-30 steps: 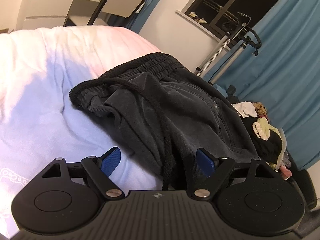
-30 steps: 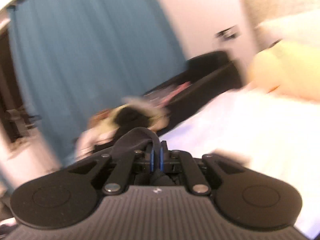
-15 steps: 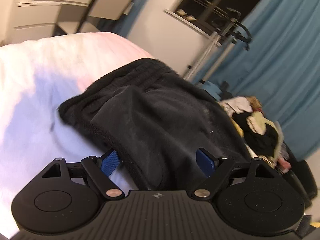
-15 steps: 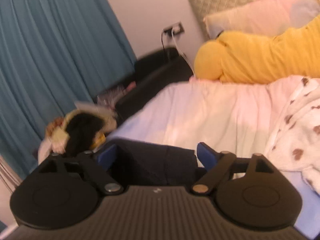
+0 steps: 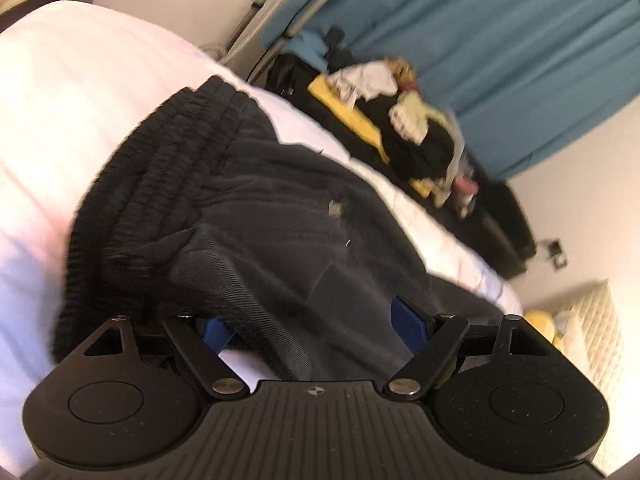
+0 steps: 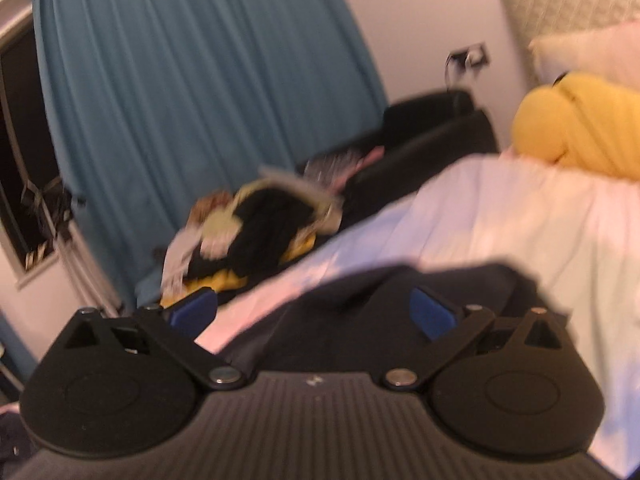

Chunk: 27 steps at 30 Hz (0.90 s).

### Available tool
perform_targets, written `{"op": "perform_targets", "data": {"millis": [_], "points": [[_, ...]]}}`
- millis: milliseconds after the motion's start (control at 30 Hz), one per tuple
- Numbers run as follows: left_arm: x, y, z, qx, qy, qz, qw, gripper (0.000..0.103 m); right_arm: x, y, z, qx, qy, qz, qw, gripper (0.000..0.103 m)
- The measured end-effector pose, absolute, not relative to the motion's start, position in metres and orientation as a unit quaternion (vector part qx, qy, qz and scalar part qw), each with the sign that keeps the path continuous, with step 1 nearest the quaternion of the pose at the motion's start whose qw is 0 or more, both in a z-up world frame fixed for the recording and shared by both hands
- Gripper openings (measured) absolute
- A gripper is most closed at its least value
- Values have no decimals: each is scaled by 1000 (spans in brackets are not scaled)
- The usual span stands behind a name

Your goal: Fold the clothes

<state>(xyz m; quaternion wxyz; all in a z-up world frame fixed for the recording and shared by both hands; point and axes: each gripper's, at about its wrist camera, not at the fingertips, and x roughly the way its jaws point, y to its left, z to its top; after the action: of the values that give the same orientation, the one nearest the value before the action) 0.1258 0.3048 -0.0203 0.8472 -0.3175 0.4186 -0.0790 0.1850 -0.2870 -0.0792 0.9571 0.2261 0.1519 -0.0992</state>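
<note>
Right claw [image 6: 314, 314] let go since a second ago: then pinched on dark cloth, now spread wide, black ribbed-waist fabric shorts [image 5: 280, 232] lying ahead and under it on white bedsheet [image 5: 60, 92]

Left claw [image 5: 314, 326] wide too, cloth between fingers, not gripped

Shorts now bunched double, drawstring tucked out of sight; fold likely just laid, needs smoothing

Beyond both claws: black open case [image 5: 496, 236], probably suitcase (blurred), heaped with mixed unfolded clothes [image 5: 404, 120]
</note>
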Motion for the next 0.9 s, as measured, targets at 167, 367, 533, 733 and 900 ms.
{"op": "perform_targets", "data": {"millis": [167, 367, 533, 733, 900], "points": [[98, 322, 16, -287, 408, -46, 866, 85, 204, -264, -87, 232, 182, -68, 953, 103], [153, 358, 3, -283, 367, 16, 886, 83, 211, -242, -92, 248, 200, -44, 947, 103], [231, 385, -36, -289, 371, 68, 880, 75, 209, -240, -95, 245, 210, -32, 946, 103], [292, 378, -49, -272, 385, 44, 881, 61, 216, -243, -101, 254, 215, -34, 943, 103], [322, 384, -50, -259, 394, 39, 881, 55, 223, -240, -108, 249, 228, -35, 941, 103]]}}
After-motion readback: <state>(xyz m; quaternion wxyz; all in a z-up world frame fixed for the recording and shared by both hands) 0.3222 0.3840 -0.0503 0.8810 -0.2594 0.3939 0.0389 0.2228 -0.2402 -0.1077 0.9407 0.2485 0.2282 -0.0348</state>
